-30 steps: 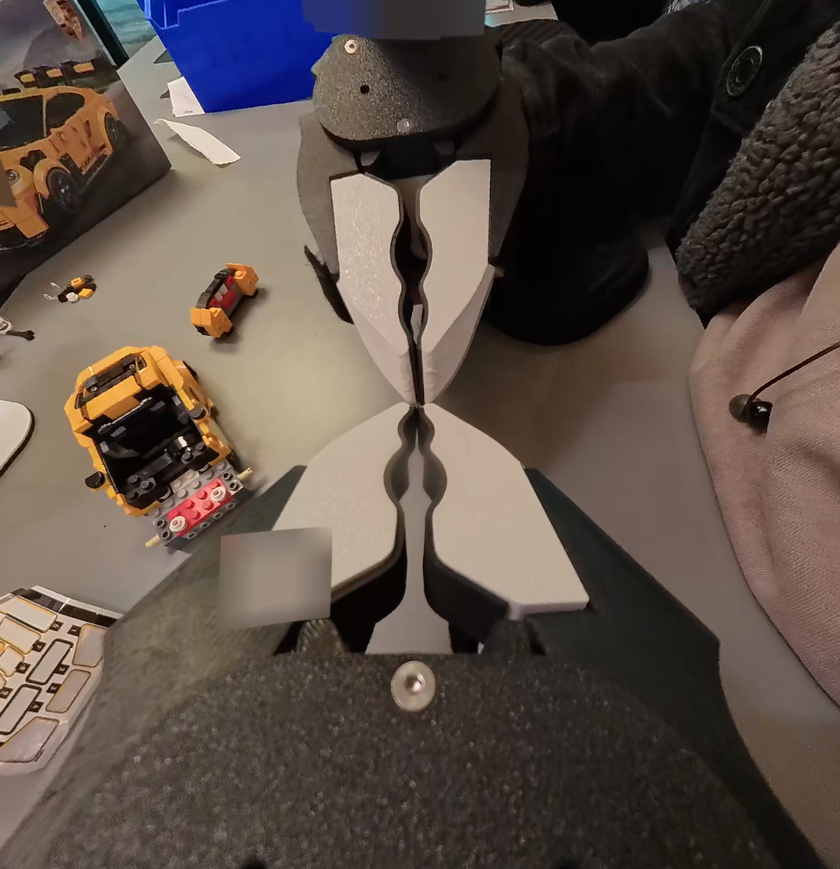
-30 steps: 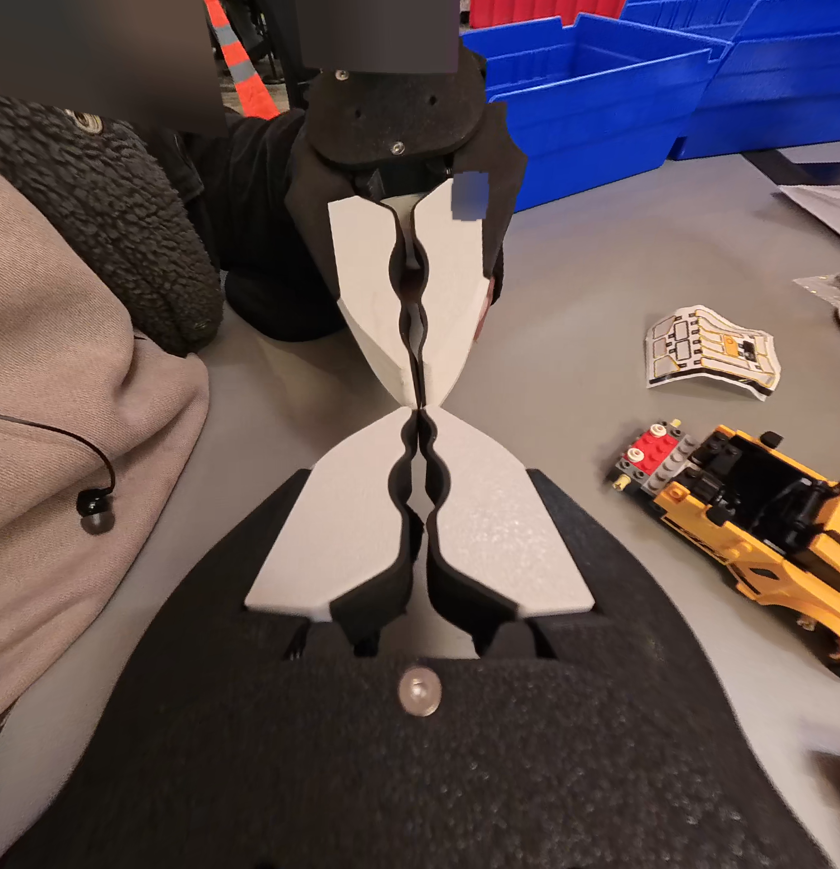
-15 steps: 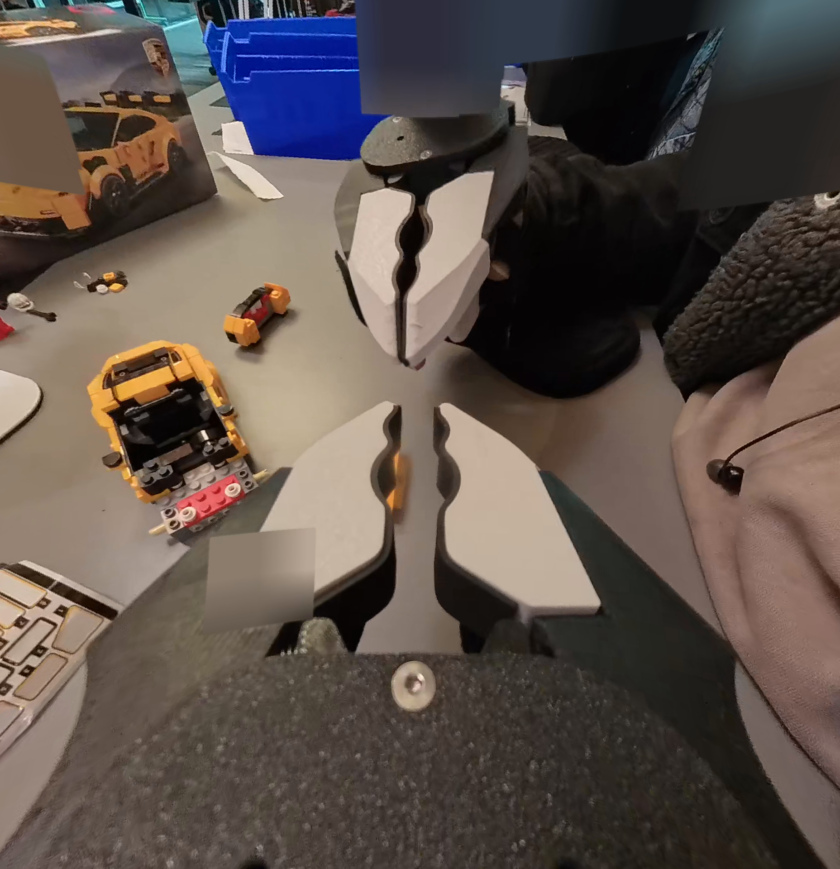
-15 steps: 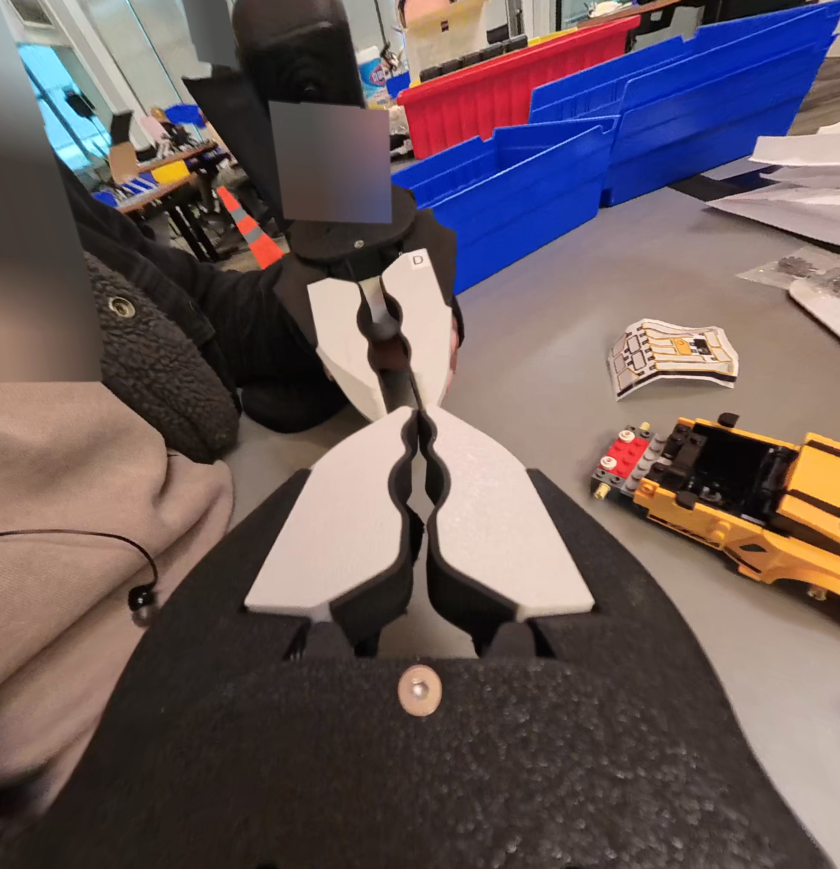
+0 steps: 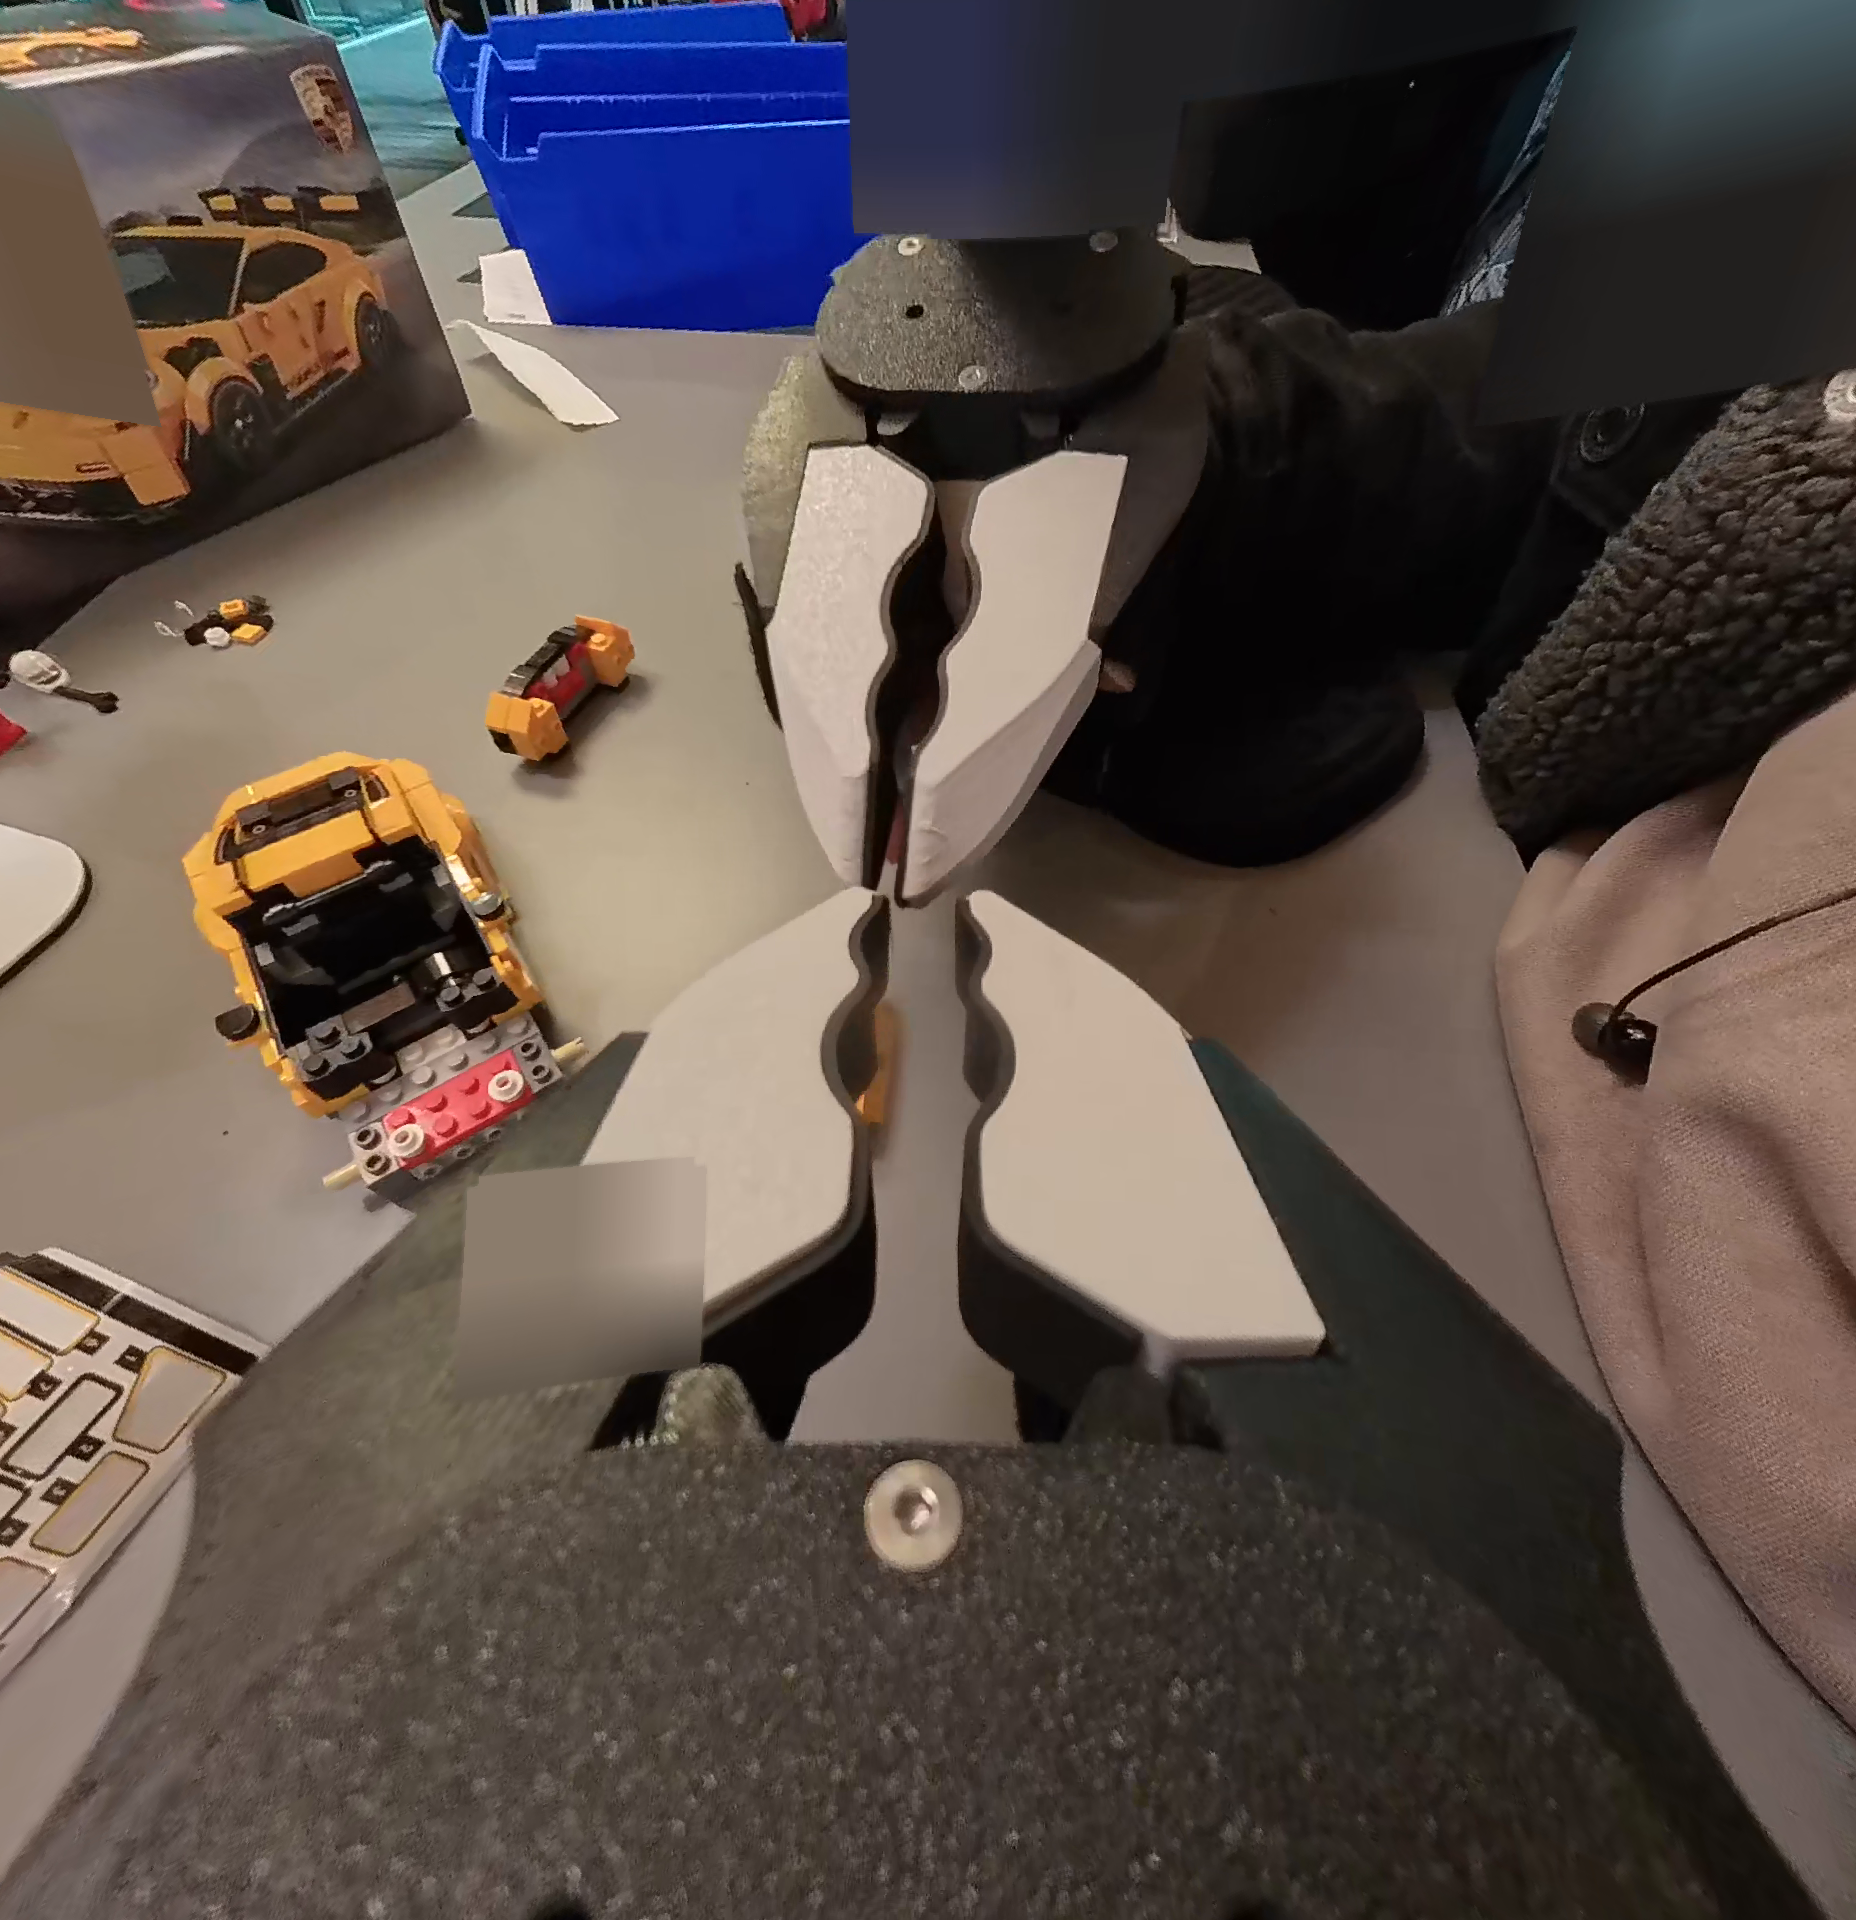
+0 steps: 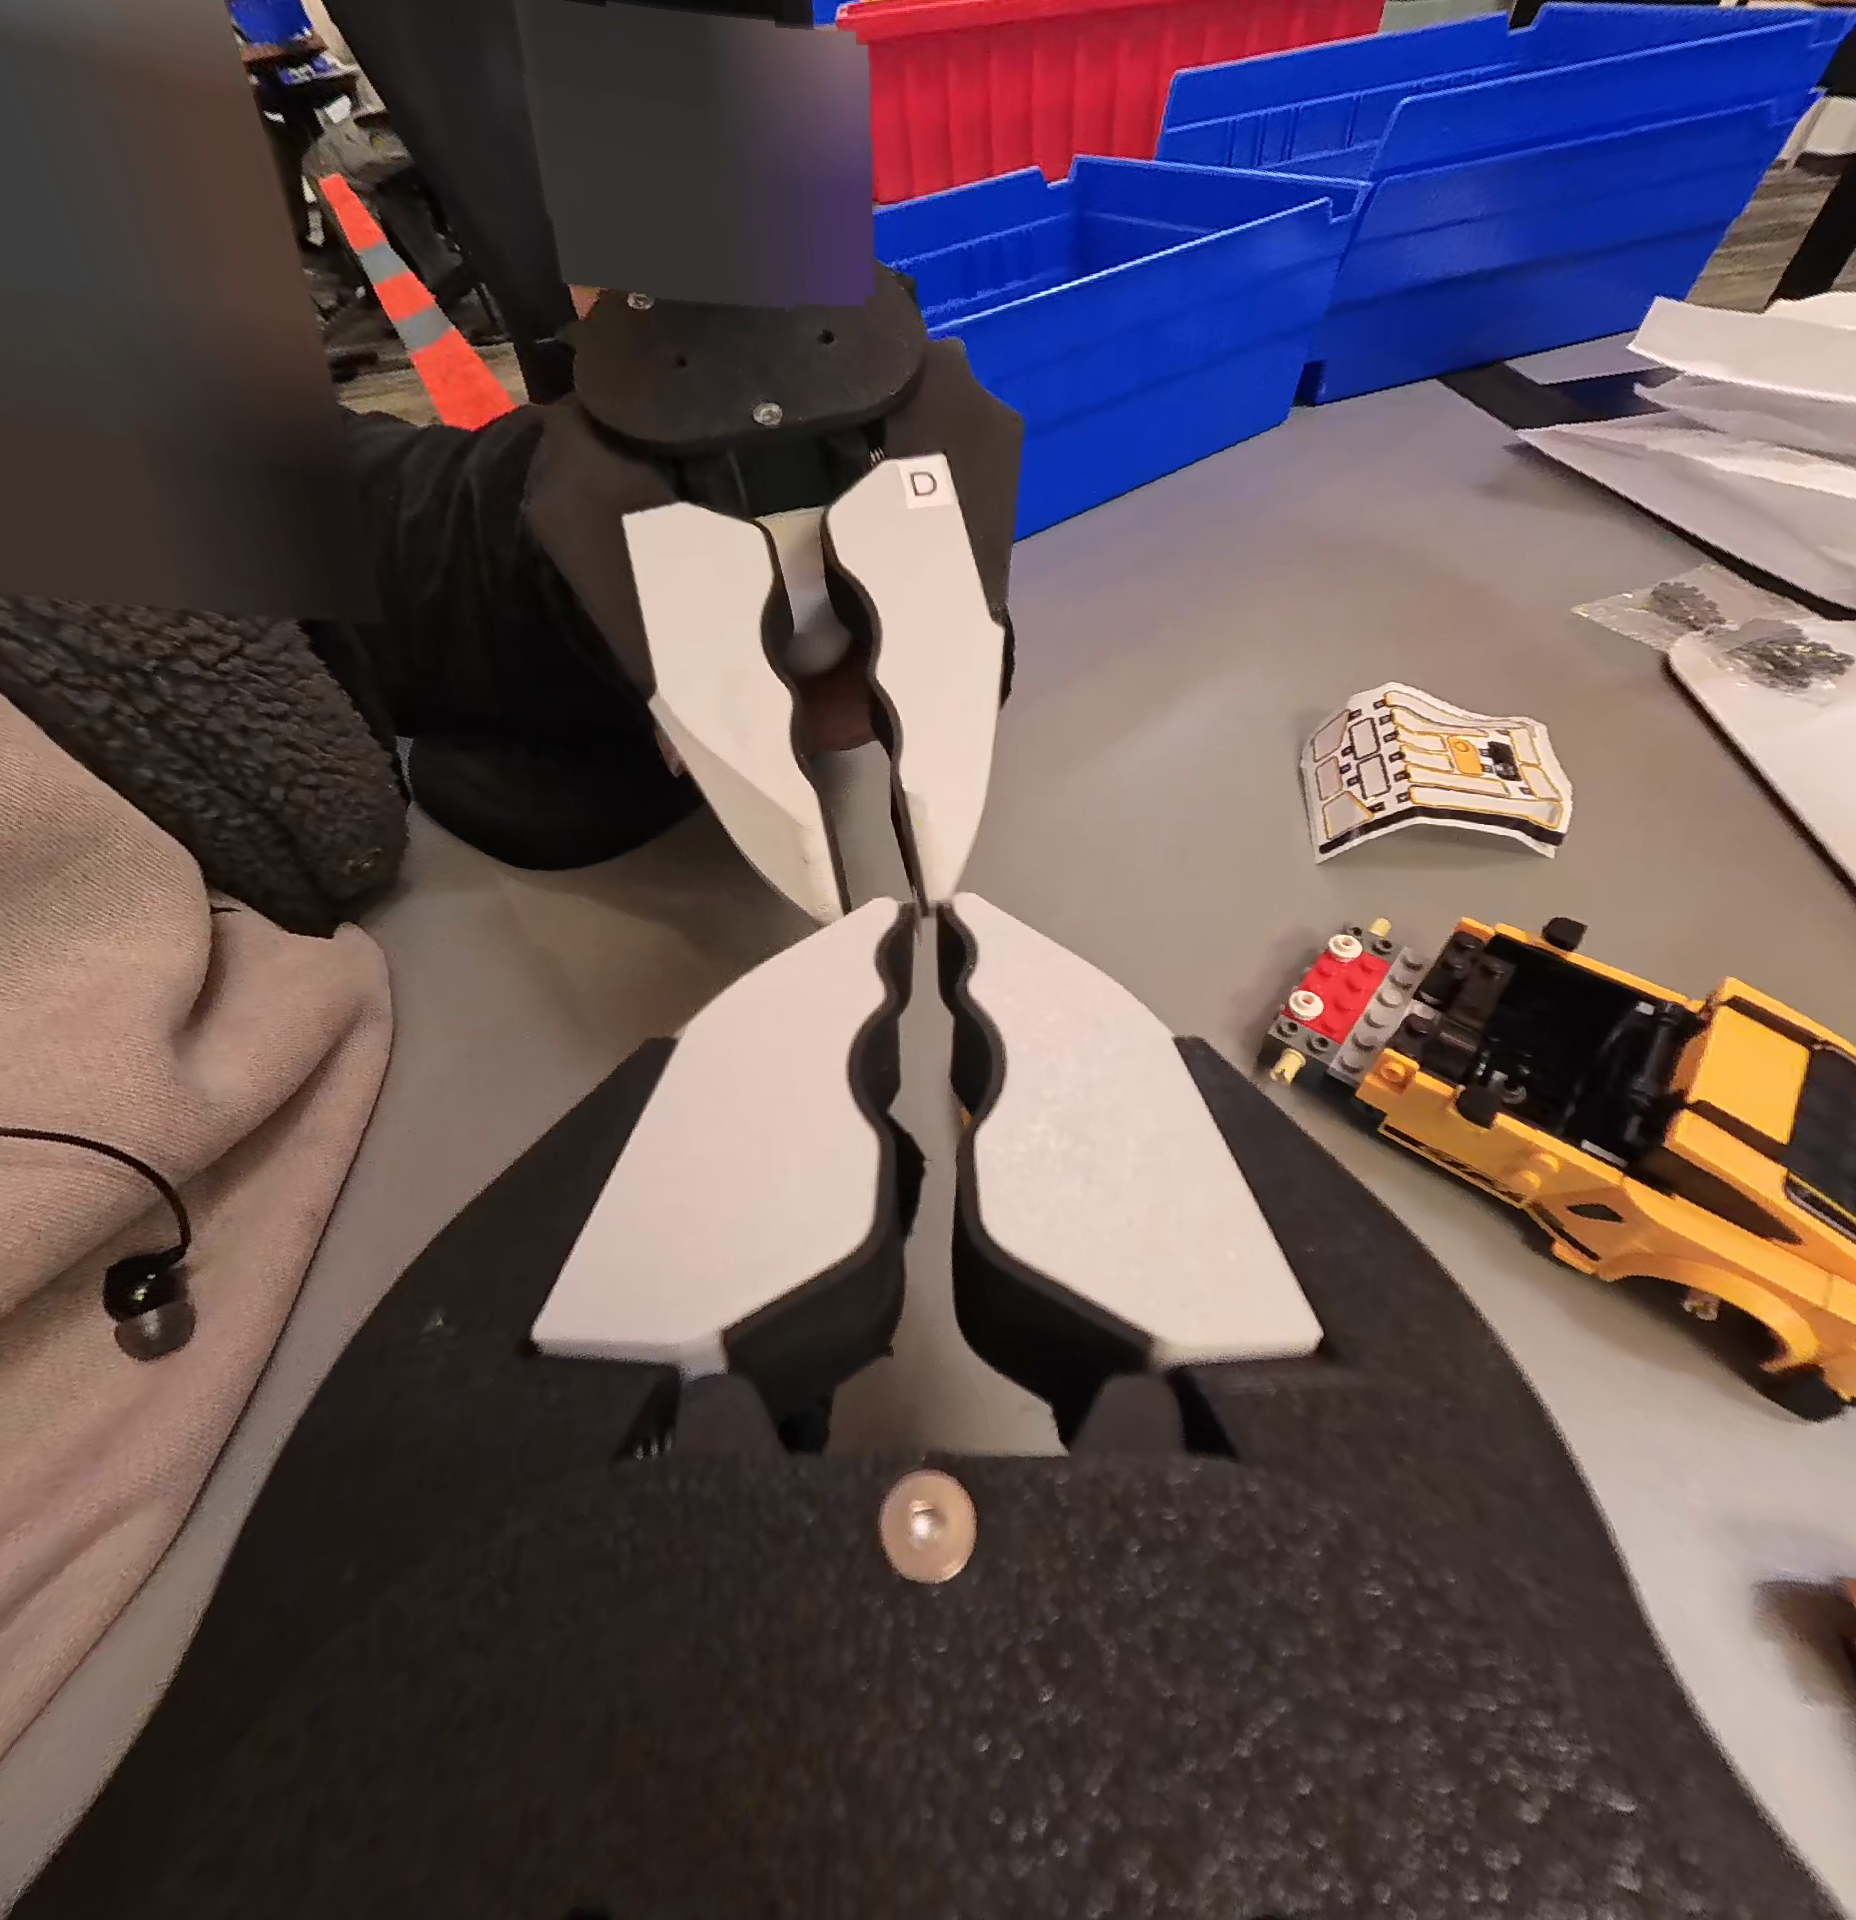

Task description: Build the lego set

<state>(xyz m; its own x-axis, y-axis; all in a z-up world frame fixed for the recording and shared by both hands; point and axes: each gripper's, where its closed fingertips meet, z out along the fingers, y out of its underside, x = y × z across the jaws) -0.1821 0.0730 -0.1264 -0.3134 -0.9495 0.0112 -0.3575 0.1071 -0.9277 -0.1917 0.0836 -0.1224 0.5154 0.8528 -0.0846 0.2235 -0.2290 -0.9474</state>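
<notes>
Fig.: two-claw handover above the grey worktop [image 5: 643, 499]. My left claw [image 5: 916, 909] stands slightly parted, w/ a thin flat orange plastic piece [image 5: 878, 1070] lying against the inner face of its left finger; the far pad does not reach it, so no pinch. My right claw [image 6: 922, 914] meets it tip to tip; its fingers are drawn nearly together w/ only a sliver between the tips. Whether they nip anything, I cannot tell.

Key relation: the orange piece sits inside the left claw, behind the tips, long axis roughly along the fingers. For the right claw it thus lies straight ahead, past the meeting point, so I judge the right claw must part and advance to take it, or the left must close on it.

The half-built yellow-and-black brick car w/ red and grey stud plates at its open end [image 5: 363, 935] rests on the worktop, well to the left of both claws in the left wrist view, i.e. on the left claw's side. A small orange-and-black sub-assembly [image 5: 560, 686] lies beyond it.

View differences: the left wrist view shows the orange piece plainly; the right wrist view does not show it. The right wrist view shows the sticker sheet [image 6: 1438, 769] flat beyond the car.
</notes>
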